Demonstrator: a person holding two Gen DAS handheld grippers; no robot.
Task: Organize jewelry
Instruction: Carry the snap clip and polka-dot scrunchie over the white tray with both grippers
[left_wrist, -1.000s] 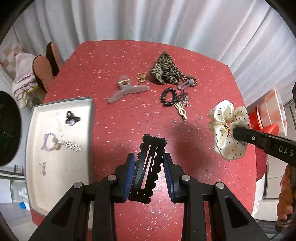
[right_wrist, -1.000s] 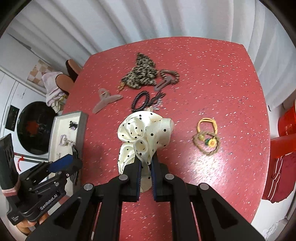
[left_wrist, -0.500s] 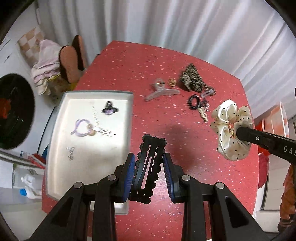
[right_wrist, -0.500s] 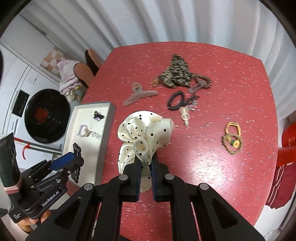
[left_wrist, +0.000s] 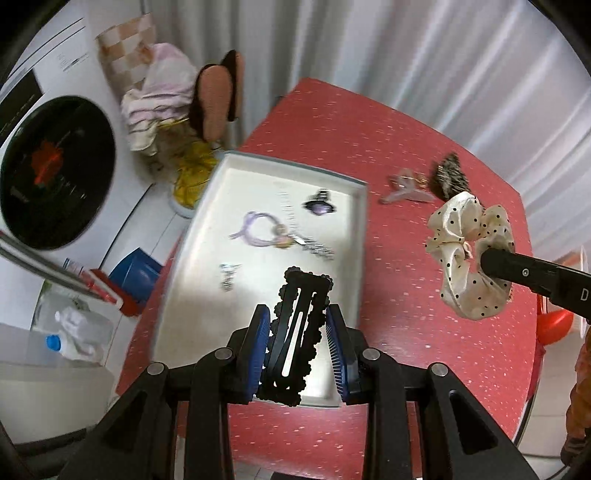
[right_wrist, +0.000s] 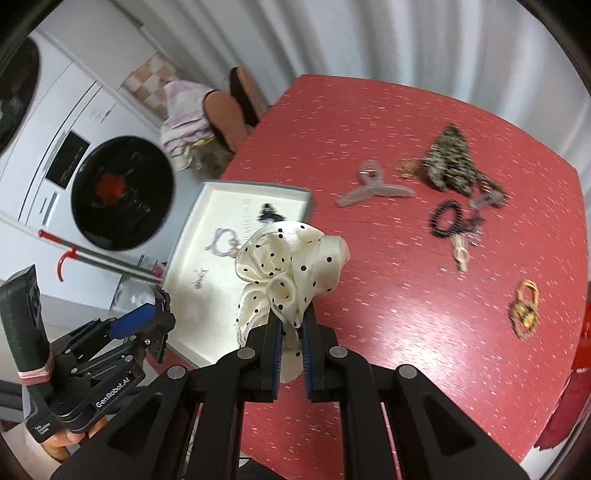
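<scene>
My left gripper (left_wrist: 300, 343) is shut on a black scalloped hair clip (left_wrist: 297, 332) and holds it above the near part of the white tray (left_wrist: 354, 258). The tray holds a purple hair tie (left_wrist: 255, 230), a small dark clip (left_wrist: 319, 205) and small silver pieces (left_wrist: 228, 275). My right gripper (right_wrist: 291, 350) is shut on a cream polka-dot scrunchie (right_wrist: 288, 266), held in the air right of the tray; it also shows in the left wrist view (left_wrist: 469, 254). The left gripper also shows in the right wrist view (right_wrist: 159, 321).
On the red table (right_wrist: 406, 332) lie a clear claw clip (right_wrist: 369, 188), a leopard scrunchie (right_wrist: 448, 166), a black spiral tie (right_wrist: 447, 218), a beige clip (right_wrist: 461, 254) and a yellow-brown tie (right_wrist: 524, 310). A washing machine (right_wrist: 122, 192) and bottles (left_wrist: 70, 332) stand left of the table.
Both grippers have moved left toward the tray with their items still held. The black clip now hangs over the tray's near part; the scrunchie is closer to the tray's right rim.
</scene>
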